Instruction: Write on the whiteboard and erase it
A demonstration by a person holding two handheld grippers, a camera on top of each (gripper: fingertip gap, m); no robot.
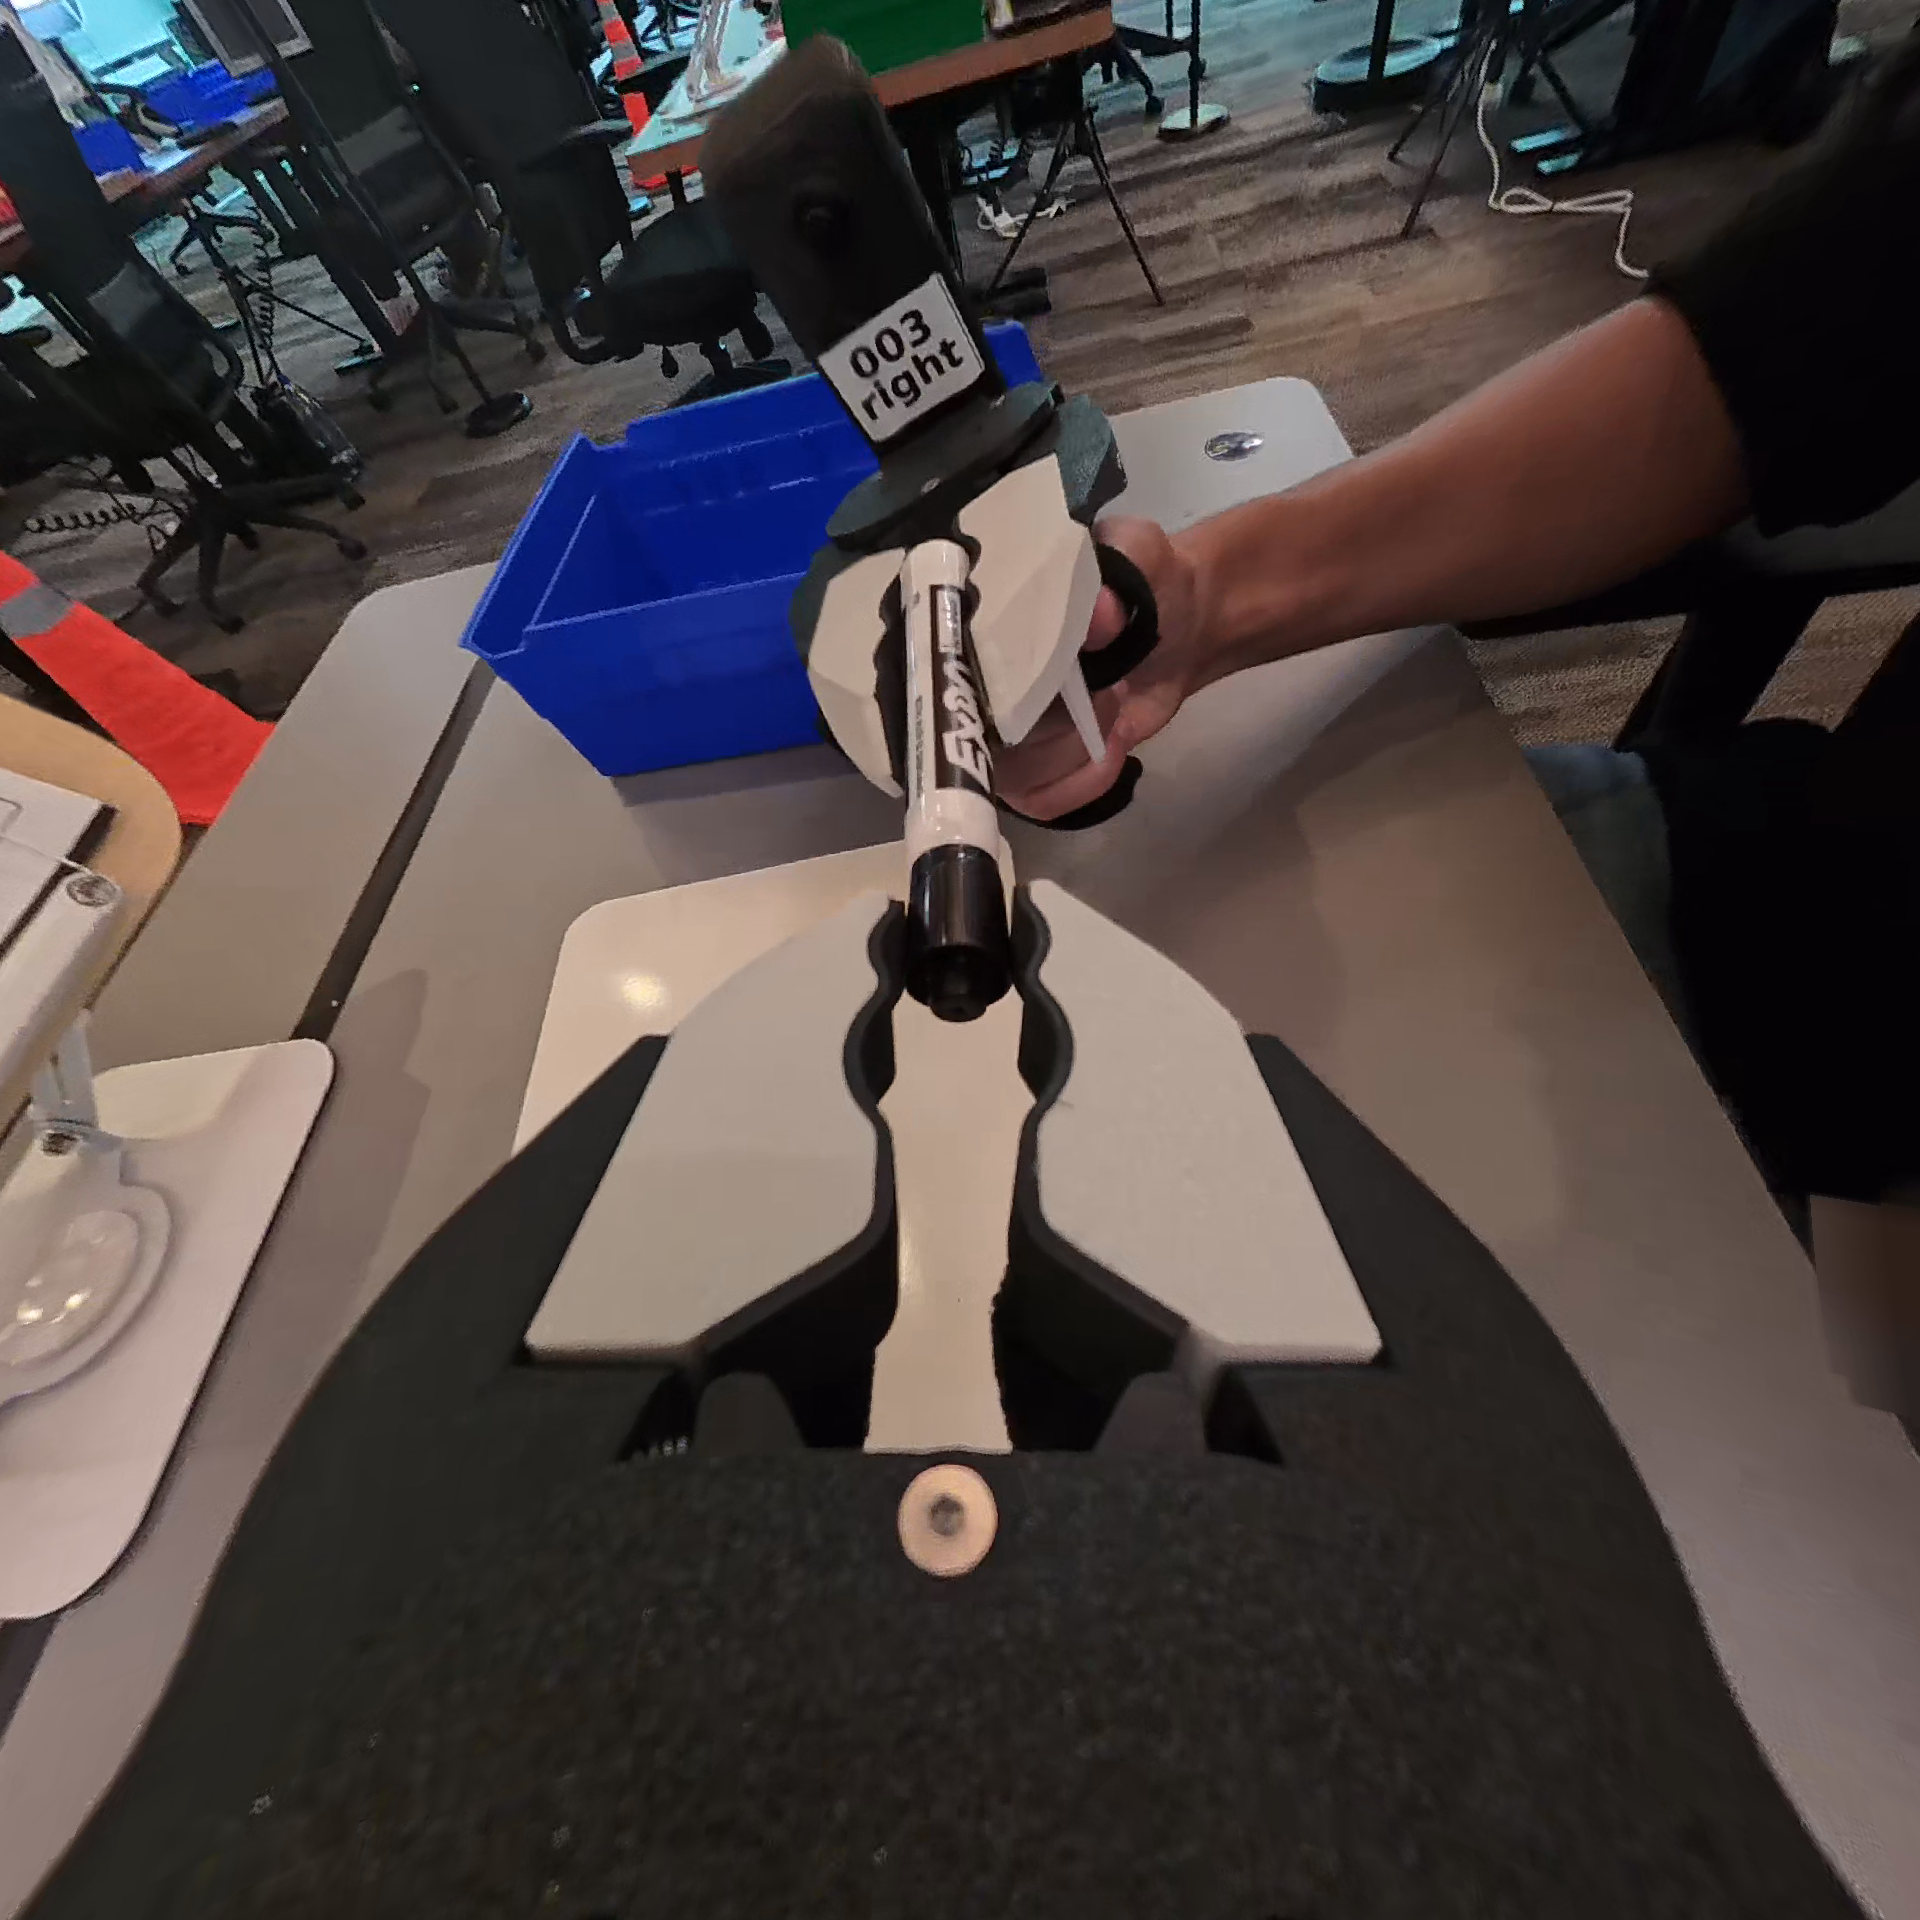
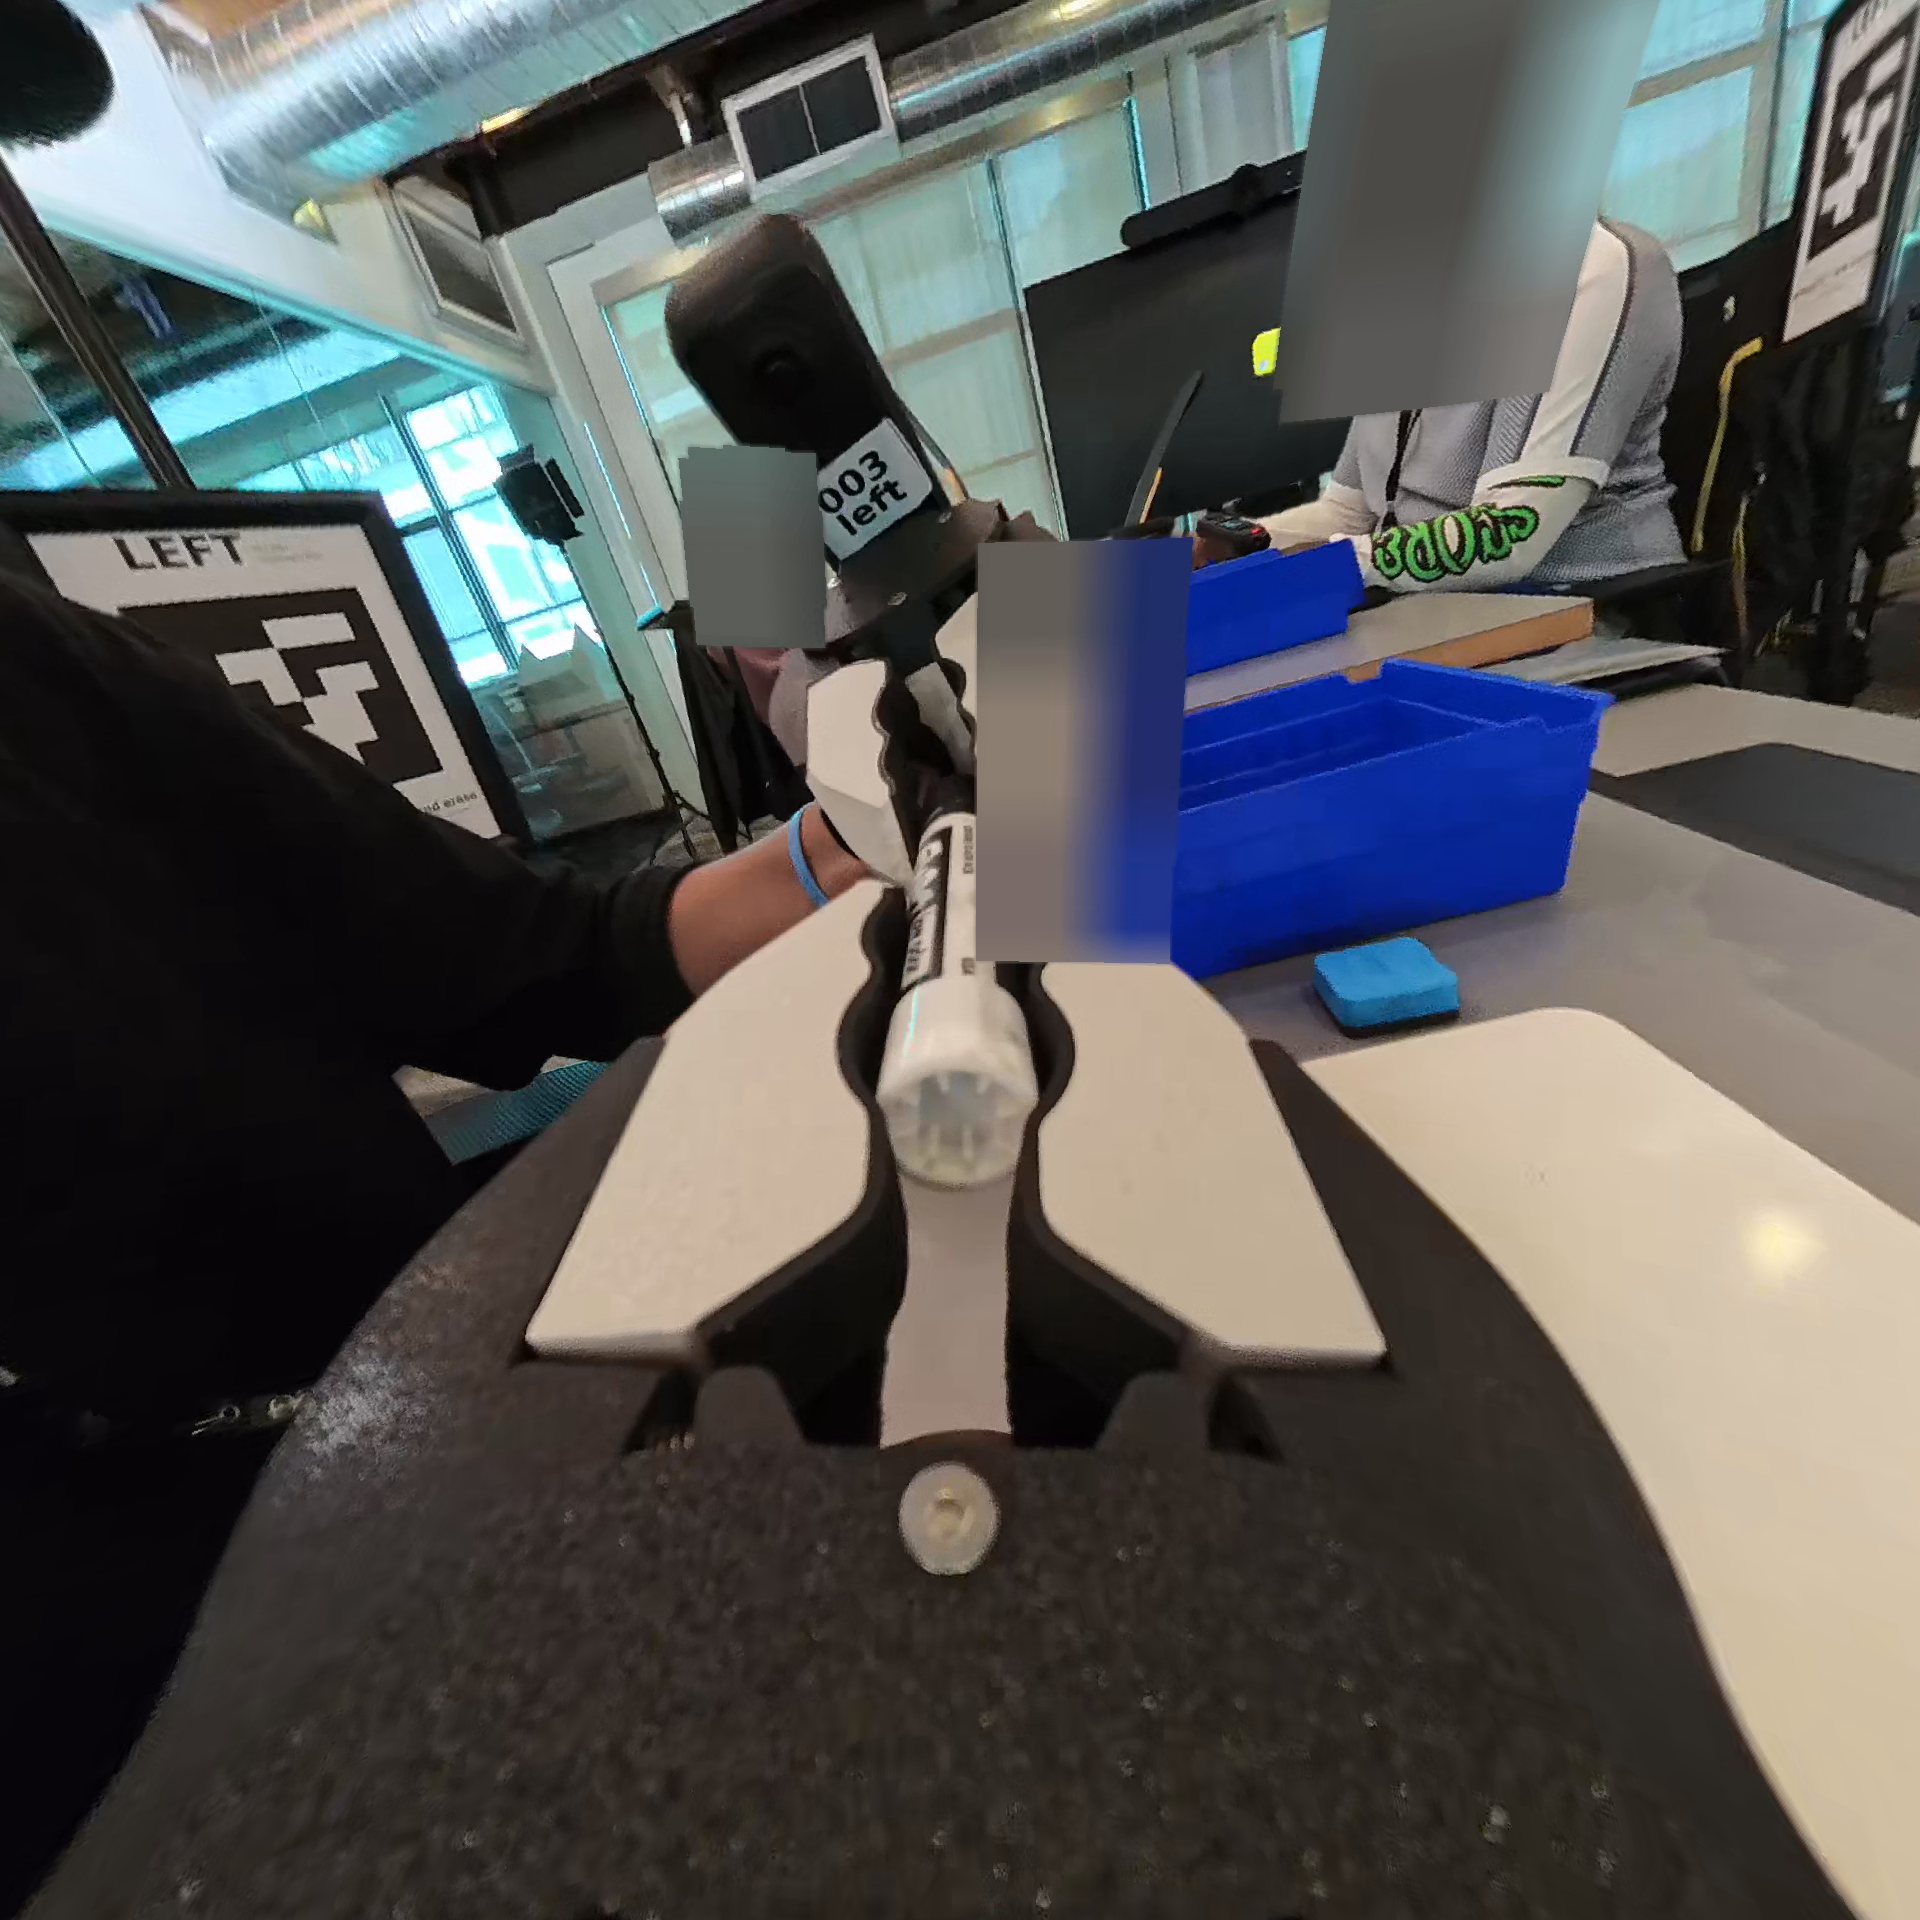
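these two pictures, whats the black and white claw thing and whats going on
Each claw is a hand-held two-finger gripper with a camera looking along its fingers; a person holds one in each hand. One picture comes from the left gripper, the other from the right gripper. Together they hold one marker: the right grips its white barrel, the left closes on its black cap, probably to uncap it. On the grey table lie a whiteboard, a blue eraser and a blue bin.
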